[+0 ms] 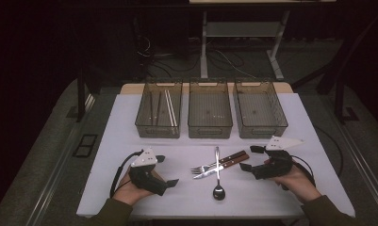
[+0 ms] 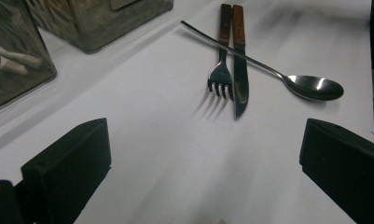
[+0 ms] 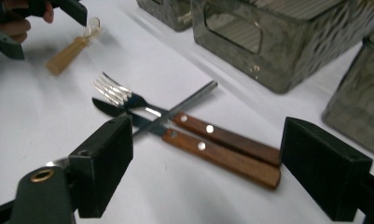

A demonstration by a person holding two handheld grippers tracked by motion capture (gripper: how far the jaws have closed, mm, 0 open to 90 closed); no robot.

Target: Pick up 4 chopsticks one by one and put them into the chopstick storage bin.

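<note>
High view: both grippers — left gripper [image 1: 169,170], right gripper [image 1: 250,157] — jaws wide, empty, flanking crossed cutlery. Risk — lifting long steel spoon [image 1: 217,173] drags wooden-handled fork [image 1: 214,165] and wooden-handled knife [image 1: 220,167] beneath across white bench [image 1: 130,122].

spoon [image 1: 218,178] across fork [image 1: 206,166], knife [image 1: 220,165]

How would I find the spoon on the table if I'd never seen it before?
Start at the three see-through bins at the far side of the white table, then come down toward the person's two grippers. Between them lie three pieces of cutlery in a little heap. The spoon is all shiny metal and lies across the fork and knife, which both have brown wooden handles.
</note>
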